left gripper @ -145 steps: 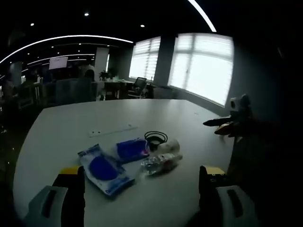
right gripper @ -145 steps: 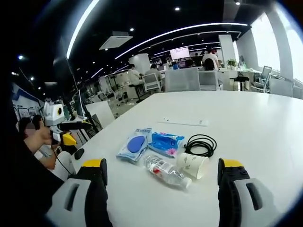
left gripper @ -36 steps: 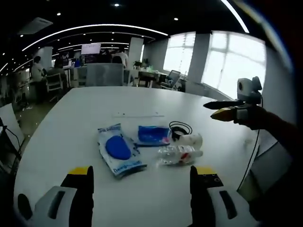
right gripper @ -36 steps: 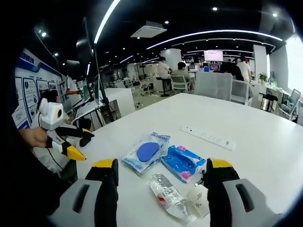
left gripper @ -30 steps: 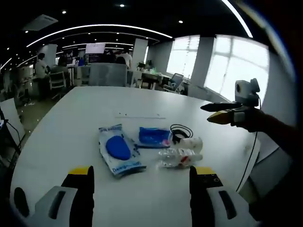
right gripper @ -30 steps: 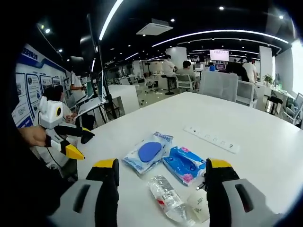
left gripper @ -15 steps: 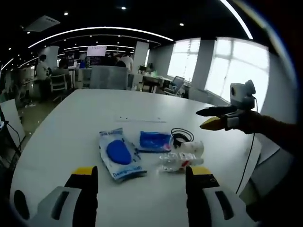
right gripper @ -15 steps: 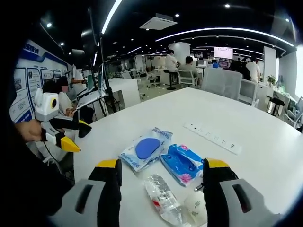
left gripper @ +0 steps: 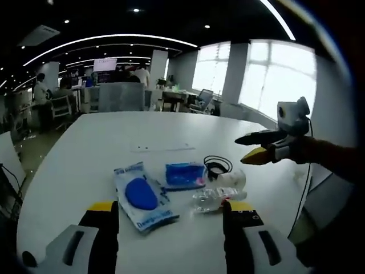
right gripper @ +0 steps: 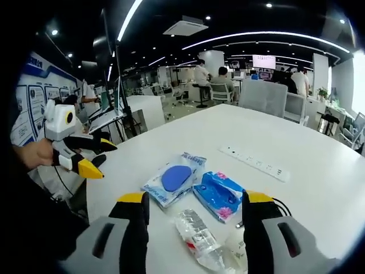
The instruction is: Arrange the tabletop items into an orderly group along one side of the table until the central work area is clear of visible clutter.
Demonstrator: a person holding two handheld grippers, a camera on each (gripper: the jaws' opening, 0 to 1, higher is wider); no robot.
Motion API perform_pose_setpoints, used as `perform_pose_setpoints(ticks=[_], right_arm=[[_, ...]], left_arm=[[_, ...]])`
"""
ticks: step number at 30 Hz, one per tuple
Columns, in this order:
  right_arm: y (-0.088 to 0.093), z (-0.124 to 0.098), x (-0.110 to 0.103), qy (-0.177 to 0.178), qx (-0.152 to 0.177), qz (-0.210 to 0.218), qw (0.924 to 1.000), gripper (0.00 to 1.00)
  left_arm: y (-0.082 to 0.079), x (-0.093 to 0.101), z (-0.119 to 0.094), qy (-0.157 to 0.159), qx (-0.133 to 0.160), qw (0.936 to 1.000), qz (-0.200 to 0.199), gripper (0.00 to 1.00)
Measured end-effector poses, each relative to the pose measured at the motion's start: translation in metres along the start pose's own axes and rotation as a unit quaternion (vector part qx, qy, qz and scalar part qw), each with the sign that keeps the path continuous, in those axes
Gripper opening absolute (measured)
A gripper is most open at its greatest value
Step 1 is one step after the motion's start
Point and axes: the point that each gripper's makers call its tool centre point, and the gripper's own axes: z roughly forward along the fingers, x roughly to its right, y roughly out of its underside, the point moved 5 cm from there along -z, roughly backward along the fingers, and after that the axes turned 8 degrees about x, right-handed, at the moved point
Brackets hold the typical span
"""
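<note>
1. Looks like the very start: nothing gripped, items bunched mid-counter, none of them over at an edge.

2. Left gripper: jaws spread wide, nothing between them, hovering short of the pile. Straight ahead, the pouch with the blue pad inside; beyond and a bit right, the wipes; further right, the bottle on its side, touching the cup, with the cable coiled just behind.

3. Right gripper: also spread and empty, low over the same pile. Bottle lying between the jaws, wipes just ahead, pouch ahead-left, cup tucked by the right jaw.

4. Power strip set flush in the counter well beyond — not movable by the look of it.

5. Best guess for next move: drop the right gripper onto the bottle, pinch across its body, carry it to one edge. Crinkly thin plastic, so probably squashes and rolls; a centred grip needed.

6. Flat packs after that — tricky, likely an edge pinch.
</note>
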Motion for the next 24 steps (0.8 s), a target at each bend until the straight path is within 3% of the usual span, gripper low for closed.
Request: perform_pose_setpoints(ticks=[9,12,24], right_arm=[[0.007,0.0,0.005,0.028,-0.011,0.001,0.9995,0.59],[0.009,0.001,0.013,0.054,-0.017,0.005,0.9984,0.56],[0.012,0.007,0.031,0.095,-0.018,0.026,0.995,0.47]], left_arm=[[-0.011,-0.001,0.02,0.046,-0.004,0.9987,0.023,0.68],[-0.018,-0.003,0.031,0.057,0.0,0.9978,0.032,0.63],[-0.039,-0.013,0.067,0.07,0.015,0.9965,0.043,0.54]])
